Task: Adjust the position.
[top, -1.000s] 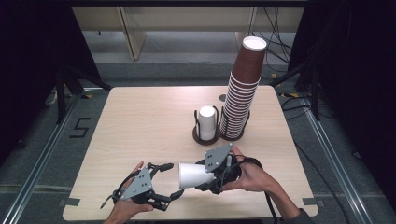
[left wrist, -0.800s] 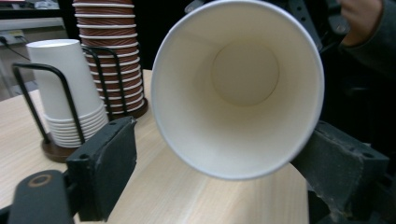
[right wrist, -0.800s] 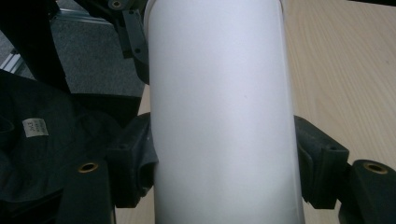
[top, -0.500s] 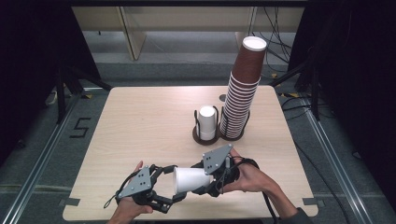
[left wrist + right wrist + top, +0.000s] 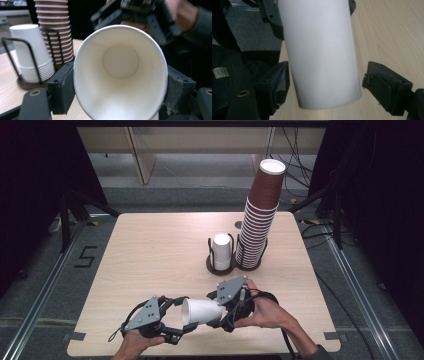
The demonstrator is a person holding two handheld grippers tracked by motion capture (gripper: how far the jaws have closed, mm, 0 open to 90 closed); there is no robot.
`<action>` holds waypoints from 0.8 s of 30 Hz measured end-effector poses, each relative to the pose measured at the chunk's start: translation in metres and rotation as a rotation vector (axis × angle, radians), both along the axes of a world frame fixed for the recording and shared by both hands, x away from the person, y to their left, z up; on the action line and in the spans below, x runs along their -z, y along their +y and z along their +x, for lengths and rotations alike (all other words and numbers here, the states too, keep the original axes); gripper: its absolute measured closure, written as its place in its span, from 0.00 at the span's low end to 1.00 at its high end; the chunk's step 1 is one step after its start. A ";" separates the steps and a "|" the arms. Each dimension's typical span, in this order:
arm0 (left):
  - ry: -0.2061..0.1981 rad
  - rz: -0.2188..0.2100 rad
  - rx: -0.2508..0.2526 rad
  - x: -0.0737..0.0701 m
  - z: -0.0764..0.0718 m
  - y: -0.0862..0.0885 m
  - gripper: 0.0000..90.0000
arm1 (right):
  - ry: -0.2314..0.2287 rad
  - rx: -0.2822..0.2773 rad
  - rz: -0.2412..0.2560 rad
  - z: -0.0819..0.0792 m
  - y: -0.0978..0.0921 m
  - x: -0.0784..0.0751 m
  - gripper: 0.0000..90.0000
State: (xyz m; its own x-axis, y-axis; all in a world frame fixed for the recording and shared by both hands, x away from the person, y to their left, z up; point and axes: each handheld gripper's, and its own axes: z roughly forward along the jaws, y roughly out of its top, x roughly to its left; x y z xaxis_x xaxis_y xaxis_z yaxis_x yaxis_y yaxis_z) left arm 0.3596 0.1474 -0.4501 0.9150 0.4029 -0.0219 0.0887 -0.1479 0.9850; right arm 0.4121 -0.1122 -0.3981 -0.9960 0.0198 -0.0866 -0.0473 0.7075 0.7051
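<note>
While the white paper cup (image 5: 199,311) is held lying on its side above the near edge of the table (image 5: 150,255), a handover between the two grippers can be read. Compared with half a second ago, the left gripper (image 5: 172,320) has been brought further onto the cup's rim end, and in the left gripper view its jaws are seen pressed against both sides of the rim of the cup (image 5: 120,72), whose open mouth faces that camera. The right gripper (image 5: 223,316), by which the cup was carried a second ago, is now seen in its own view with the jaws spread: the cup's base end (image 5: 322,52) lies between them, a clear gap is seen at the right jaw, and contact at the left jaw cannot be settled. The cup is therefore judged to have been passed to the left gripper, with the release on the right done or nearly done. Farther off, right of centre on the table, the holder (image 5: 220,265) with its short stack of white cups (image 5: 222,251) and the tall stack of brown cups (image 5: 260,220) beside it are unmoved. A withdrawal of the right gripper is judged to be the next need.
</note>
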 end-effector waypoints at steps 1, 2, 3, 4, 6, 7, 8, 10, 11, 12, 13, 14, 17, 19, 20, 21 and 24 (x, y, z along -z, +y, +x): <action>0.002 0.005 -0.005 0.000 0.000 -0.001 0.26 | -0.035 0.011 -0.011 -0.001 -0.002 -0.003 0.22; 0.008 0.020 -0.012 -0.001 -0.001 -0.001 0.26 | -0.035 0.016 -0.011 -0.004 -0.002 -0.004 0.22; 0.010 0.025 -0.020 -0.001 -0.001 -0.002 0.26 | -0.048 0.020 -0.021 -0.006 -0.002 -0.006 0.22; 0.011 0.042 -0.030 -0.002 -0.001 -0.003 0.26 | -0.062 0.018 -0.031 -0.009 -0.001 -0.006 0.22; 0.003 0.060 -0.028 -0.001 -0.002 -0.006 0.26 | -0.083 0.024 -0.054 -0.013 0.003 -0.006 0.22; 0.006 0.088 -0.036 -0.002 -0.003 -0.006 0.26 | -0.095 0.028 -0.069 -0.015 0.005 -0.006 0.23; 0.010 0.087 -0.041 -0.002 -0.004 -0.008 0.26 | -0.109 0.032 -0.082 -0.016 0.007 -0.005 0.24; 0.013 0.097 -0.041 -0.003 -0.005 -0.010 0.26 | -0.121 0.022 -0.108 -0.018 0.011 -0.002 0.26; 0.008 0.107 -0.042 -0.004 -0.006 -0.011 0.26 | -0.122 0.014 -0.115 -0.018 0.012 -0.001 0.28; 0.013 0.101 -0.042 -0.004 -0.006 -0.012 0.26 | -0.117 0.009 -0.121 -0.018 0.014 0.001 0.30; 0.009 0.101 -0.040 -0.004 -0.007 -0.012 0.26 | -0.120 0.010 -0.127 -0.018 0.015 0.002 0.30; 0.006 0.095 -0.039 -0.005 -0.007 -0.012 0.26 | -0.123 0.011 -0.134 -0.018 0.015 0.004 0.32; 0.007 0.082 -0.035 -0.006 -0.007 -0.011 0.25 | -0.089 0.005 -0.128 -0.018 0.016 0.008 0.35; 0.005 0.028 -0.040 -0.007 -0.008 -0.011 0.23 | -0.087 -0.041 -0.109 -0.014 0.016 0.010 0.36; 0.006 -0.009 -0.045 -0.007 -0.008 -0.011 0.22 | -0.069 -0.044 -0.085 -0.013 0.015 0.010 0.36; 0.016 -0.046 -0.046 -0.007 -0.008 -0.010 0.20 | -0.054 -0.048 -0.055 -0.010 0.014 0.011 0.36; 0.042 -0.117 -0.067 -0.004 -0.007 -0.010 0.15 | 0.047 -0.045 0.074 -0.005 0.010 0.013 0.37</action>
